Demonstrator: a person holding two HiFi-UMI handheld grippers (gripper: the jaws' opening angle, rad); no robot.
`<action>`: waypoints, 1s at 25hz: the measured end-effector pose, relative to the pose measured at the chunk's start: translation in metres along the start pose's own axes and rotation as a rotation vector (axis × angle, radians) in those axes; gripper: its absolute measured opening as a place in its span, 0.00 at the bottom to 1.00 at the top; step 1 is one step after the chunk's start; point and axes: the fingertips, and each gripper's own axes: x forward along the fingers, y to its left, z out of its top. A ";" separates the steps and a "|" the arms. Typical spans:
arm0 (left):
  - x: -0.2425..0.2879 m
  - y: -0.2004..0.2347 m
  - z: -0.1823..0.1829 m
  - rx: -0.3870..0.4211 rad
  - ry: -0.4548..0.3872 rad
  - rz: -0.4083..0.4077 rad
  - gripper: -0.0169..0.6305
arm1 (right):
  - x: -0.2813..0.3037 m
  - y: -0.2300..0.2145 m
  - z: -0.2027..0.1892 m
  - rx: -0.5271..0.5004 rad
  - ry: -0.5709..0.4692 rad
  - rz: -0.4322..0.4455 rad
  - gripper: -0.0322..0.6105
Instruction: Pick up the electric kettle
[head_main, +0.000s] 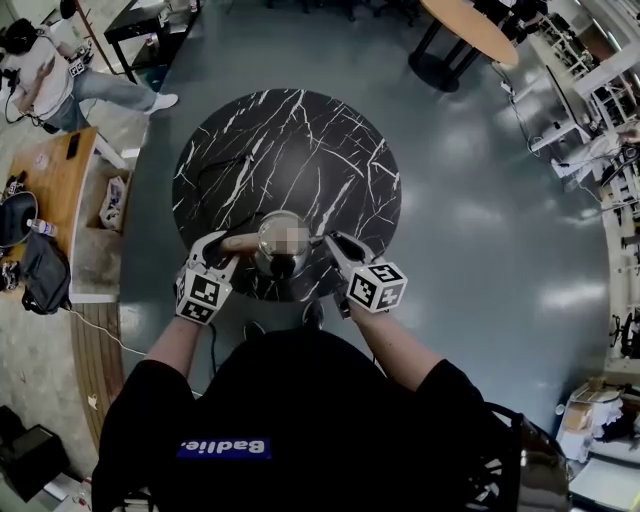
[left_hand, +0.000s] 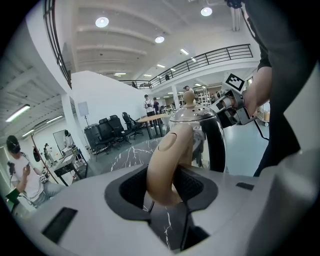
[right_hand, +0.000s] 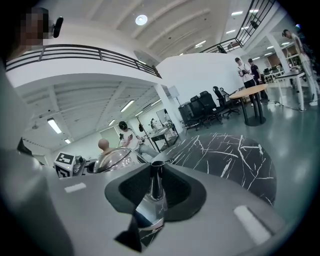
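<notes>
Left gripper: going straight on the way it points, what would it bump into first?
The left gripper clamps the kettle's beige handle; straight beyond, it would probably meet the kettle's steel body.

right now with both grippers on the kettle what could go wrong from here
1. The right gripper pinches only the thin, shiny spout, which could slip free.
2. Then the kettle would likely swing on the curved handle in the left gripper and tip.
3. It is held near the front edge of the table, so a drop might land on the floor.
</notes>
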 end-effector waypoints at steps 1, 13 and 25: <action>-0.003 0.000 0.002 -0.001 -0.003 0.003 0.27 | -0.002 0.003 0.002 -0.002 -0.003 0.004 0.15; -0.035 -0.007 0.022 -0.013 -0.055 0.039 0.27 | -0.028 0.025 0.014 -0.002 -0.052 0.015 0.15; -0.052 -0.018 0.031 -0.016 -0.091 0.039 0.27 | -0.048 0.037 0.014 0.006 -0.082 0.019 0.15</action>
